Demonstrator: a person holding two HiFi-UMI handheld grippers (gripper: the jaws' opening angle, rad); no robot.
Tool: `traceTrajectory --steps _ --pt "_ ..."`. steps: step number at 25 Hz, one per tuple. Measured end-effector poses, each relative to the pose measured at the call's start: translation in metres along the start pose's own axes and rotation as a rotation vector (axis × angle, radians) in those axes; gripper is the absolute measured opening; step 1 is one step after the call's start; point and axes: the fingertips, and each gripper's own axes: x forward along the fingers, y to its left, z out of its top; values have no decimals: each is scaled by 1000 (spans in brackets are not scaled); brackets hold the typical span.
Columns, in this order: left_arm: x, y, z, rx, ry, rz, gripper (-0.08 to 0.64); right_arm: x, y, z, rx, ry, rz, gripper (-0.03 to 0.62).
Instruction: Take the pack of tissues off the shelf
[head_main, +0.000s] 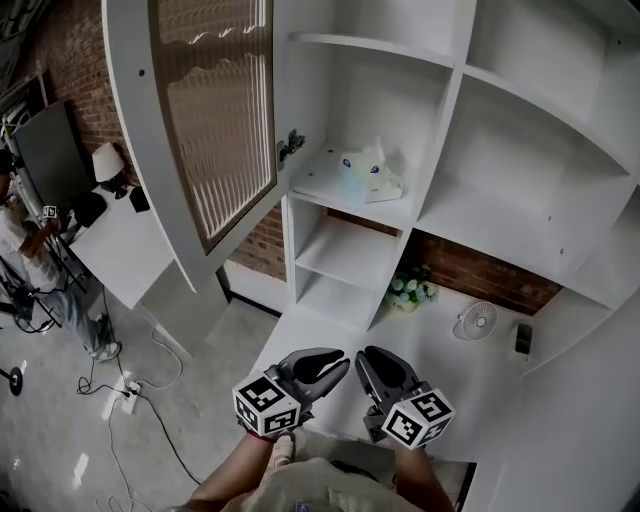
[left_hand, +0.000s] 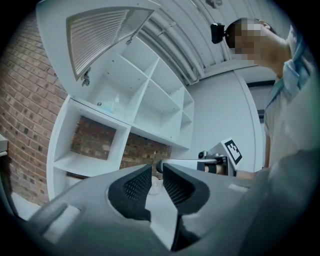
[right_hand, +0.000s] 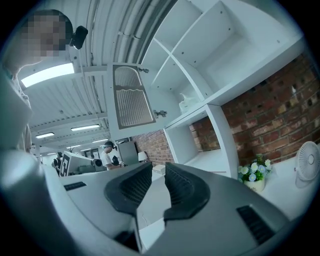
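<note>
**Both grippers empty, tissues lying on the shelf**

In the head view, the soft pale-blue and white pack of tissues (head_main: 368, 170) is lying in a left compartment of the tall white shelf unit (head_main: 445, 140). It is just right of the open ribbed-glass cabinet door (head_main: 215, 110) and far from the left gripper (head_main: 338, 362) and right gripper (head_main: 366, 358), which are hovering side by side near the person.

In the left gripper view, the left gripper (left_hand: 157, 172) is holding its jaws slightly apart, gripping nothing.

In the right gripper view, the right gripper (right_hand: 159, 172) is likewise keeping a narrow gap, holding nothing. The pack of tissues (right_hand: 187, 101) is sitting far off.
</note>
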Motion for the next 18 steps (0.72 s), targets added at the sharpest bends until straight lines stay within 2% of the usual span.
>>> traceTrajectory --steps 9,18 --pt "8 31 32 52 -31 -48 74 32 -7 21 -46 -38 -48 78" --pt "19 61 68 114 -65 -46 74 58 -16 59 -121 -90 -79 78"
